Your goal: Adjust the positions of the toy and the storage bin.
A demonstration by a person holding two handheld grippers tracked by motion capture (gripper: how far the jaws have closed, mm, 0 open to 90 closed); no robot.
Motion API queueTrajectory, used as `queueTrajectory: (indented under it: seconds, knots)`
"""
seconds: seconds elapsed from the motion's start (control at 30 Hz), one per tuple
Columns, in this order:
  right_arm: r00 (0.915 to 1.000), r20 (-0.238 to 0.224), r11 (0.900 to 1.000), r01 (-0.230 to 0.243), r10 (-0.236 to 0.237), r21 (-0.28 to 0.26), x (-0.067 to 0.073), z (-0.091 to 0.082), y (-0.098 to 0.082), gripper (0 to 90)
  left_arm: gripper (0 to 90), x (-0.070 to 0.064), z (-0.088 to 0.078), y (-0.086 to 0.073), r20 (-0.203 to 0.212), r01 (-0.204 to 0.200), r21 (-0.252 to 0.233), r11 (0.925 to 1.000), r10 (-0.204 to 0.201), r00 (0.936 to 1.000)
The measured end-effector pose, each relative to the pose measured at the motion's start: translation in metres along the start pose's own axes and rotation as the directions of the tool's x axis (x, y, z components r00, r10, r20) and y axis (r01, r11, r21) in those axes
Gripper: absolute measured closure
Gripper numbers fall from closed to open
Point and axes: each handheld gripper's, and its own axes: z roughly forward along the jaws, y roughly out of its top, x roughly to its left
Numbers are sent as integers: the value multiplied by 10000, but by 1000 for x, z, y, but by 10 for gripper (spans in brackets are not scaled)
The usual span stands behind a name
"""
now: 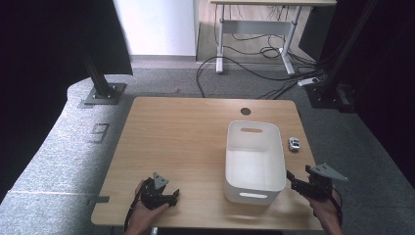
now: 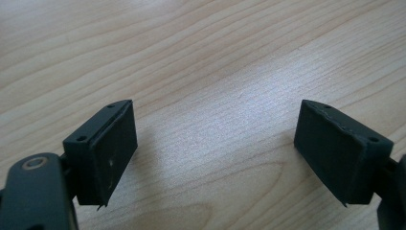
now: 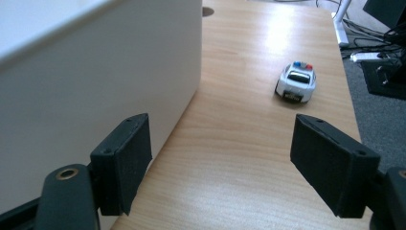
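The high view is looking forward and down from above the table's (image 1: pixel 186 132) near edge. The left gripper view is hovering close over bare wood, left of the white bin (image 1: pixel 254 159). The right gripper view is skimming low along the bin's (image 3: pixel 95 86) right wall, facing the toy police car (image 3: pixel 297 81), sharing both with the high view.

The left gripper (image 1: pixel 172 197) sits low over the surface in the person's left hand (image 1: pixel 147 214), its jaws spread wide with nothing between them and its grey plate on top. The right gripper (image 1: pixel 290 178) is held in the right hand (image 1: pixel 327 211) with its jaws also wide apart and empty, pointing forward, the forearm coming up from the near edge.
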Motion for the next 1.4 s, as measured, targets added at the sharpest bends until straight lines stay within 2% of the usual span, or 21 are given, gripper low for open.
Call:
queueTrajectory:
  seconds: [0.13,0.5,0.7,0.87,0.97,1.27,1.4]
  knots:
    - [10000,-52,9999,-56,55,-150,-1,-3,4,214,142,4,1,-1,284,207,-13,9998,-207,9994]
    - [9999,-72,9972,-162,157,-732,0,-20,25,213,143,4,1,-2,258,228,-51,9997,-226,9994]
    - [9997,-233,9944,-144,120,-1044,2,-27,39,213,142,4,1,-2,263,229,-52,9997,-227,9994]
    - [9992,-390,9931,-81,35,-1170,6,-26,46,213,142,4,1,-2,275,225,-61,9997,-224,9994]
    - [9981,-551,9922,190,-260,-1234,12,-24,52,210,142,4,1,-2,274,238,-70,9997,-235,9993]
    - [9974,-634,9937,264,-334,-1090,16,-14,57,209,142,4,1,-2,274,242,-66,9997,-240,9993]
    - [9980,-516,9934,314,-373,-1106,17,-10,56,219,142,4,1,-2,286,241,-74,9997,-238,9993]
